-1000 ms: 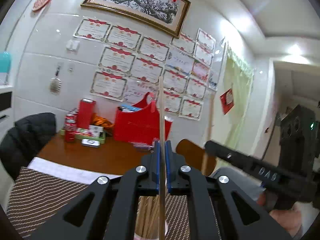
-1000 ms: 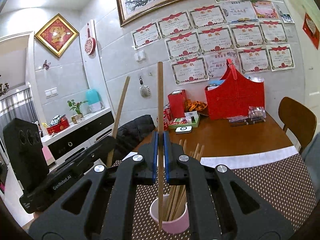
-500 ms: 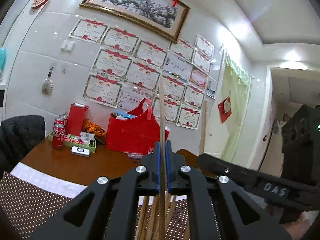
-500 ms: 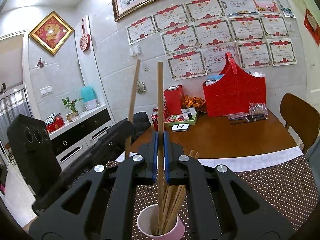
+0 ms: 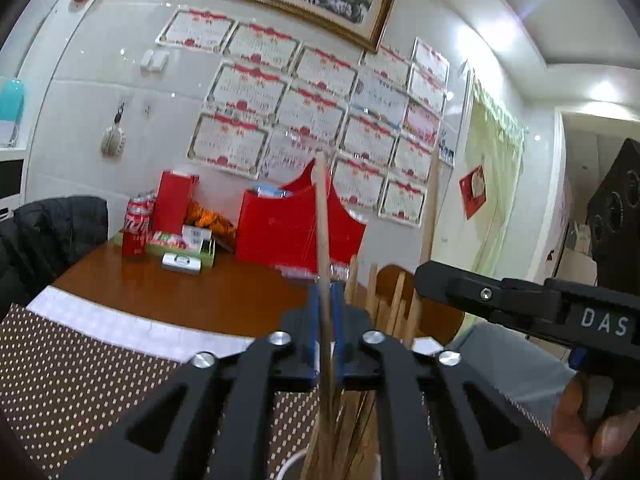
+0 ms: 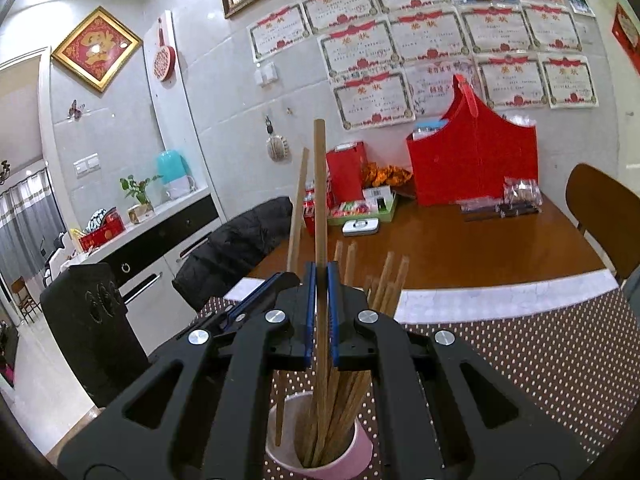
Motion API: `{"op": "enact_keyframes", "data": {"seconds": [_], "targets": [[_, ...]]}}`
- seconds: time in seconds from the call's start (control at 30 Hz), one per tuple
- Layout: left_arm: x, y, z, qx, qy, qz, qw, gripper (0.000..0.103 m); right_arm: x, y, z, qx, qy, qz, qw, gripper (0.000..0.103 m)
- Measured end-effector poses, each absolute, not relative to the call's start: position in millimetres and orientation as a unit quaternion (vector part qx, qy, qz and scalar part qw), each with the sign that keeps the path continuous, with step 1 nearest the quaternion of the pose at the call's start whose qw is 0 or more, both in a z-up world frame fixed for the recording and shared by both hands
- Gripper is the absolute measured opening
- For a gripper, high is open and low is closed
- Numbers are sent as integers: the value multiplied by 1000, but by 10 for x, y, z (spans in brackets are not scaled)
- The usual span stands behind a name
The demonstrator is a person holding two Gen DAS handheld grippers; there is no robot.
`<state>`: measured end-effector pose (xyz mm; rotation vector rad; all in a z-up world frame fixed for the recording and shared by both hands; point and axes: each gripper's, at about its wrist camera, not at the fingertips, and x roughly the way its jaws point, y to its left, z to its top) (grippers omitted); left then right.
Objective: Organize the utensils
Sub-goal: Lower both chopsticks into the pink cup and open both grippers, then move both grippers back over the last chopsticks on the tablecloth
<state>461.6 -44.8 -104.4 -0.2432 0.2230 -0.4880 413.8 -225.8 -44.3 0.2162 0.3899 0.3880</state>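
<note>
My right gripper (image 6: 320,312) is shut on a wooden chopstick (image 6: 320,200) held upright, its lower end inside a pink cup (image 6: 320,464) that holds several chopsticks. My left gripper (image 5: 325,332) is shut on another chopstick (image 5: 322,216), also upright, its lower end down among the bundle of chopsticks (image 5: 384,304); only a sliver of the cup's rim (image 5: 292,464) shows there. In the right wrist view the left gripper (image 6: 256,304) sits just left of mine, its chopstick (image 6: 298,208) reaching into the cup. The right gripper (image 5: 520,304) crosses the left wrist view.
The cup stands on a brown dotted mat (image 6: 520,360) on a wooden table (image 6: 460,252). At the back are a red basket (image 6: 472,160), cola cans (image 5: 134,232), a red box (image 5: 174,200) and a white device (image 6: 360,226). A wooden chair (image 6: 604,212) is right, a black jacket (image 6: 236,248) left.
Both grippers have come lower toward the cup, and both chopsticks have gone down into it among the others. The two grippers have moved closer together.
</note>
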Motion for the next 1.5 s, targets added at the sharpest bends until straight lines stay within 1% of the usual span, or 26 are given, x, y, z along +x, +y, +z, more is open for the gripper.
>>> {"op": "enact_keyframes", "data": {"seconds": [0.03,0.1,0.13,0.17,0.2,0.23,0.27,0.33,0.37,0.43,0.6,0.87,1.13,1.5], "targets": [[4589,-417,-1052,-121,113,-235,958,54,4147,-2266,-479,110,207,191,953,11],[4477,-303,-1044,-127,102,-219,962,67,4110,-2304,-501,114,212,181,954,51],[4429,-258,-1022,-125,99,-214,964,68,4074,-2330,-499,120,206,178,955,85],[4396,-231,-1002,-123,101,-208,965,69,4000,-2383,-480,131,188,176,957,87],[4363,-205,-979,-120,104,-201,967,74,3958,-2413,-462,135,180,174,959,87],[4319,-172,-948,-119,105,-195,968,76,3909,-2453,-431,138,176,169,960,90],[4251,-132,-908,-118,104,-191,969,77,3874,-2485,-407,141,175,166,960,97],[4137,-95,-839,-112,106,-179,972,84,3781,-2547,-360,144,171,155,962,97],[4071,-86,-799,-106,108,-173,973,84,3746,-2564,-346,142,173,150,963,97],[3931,-88,-721,-90,115,-158,977,91,3662,-2616,-328,141,176,140,964,97],[3566,-97,-594,-64,120,-128,983,99,3335,-2773,-348,155,181,112,965,97],[2965,-128,-456,-28,136,-110,984,99,2641,-2921,-490,157,198,87,964,97],[2499,-144,-475,-16,150,-102,983,99,2071,-3035,-605,164,214,77,960,97],[2111,-111,-642,-8,177,-101,979,99,1654,-3060,-728,157,229,70,958,97]]}}
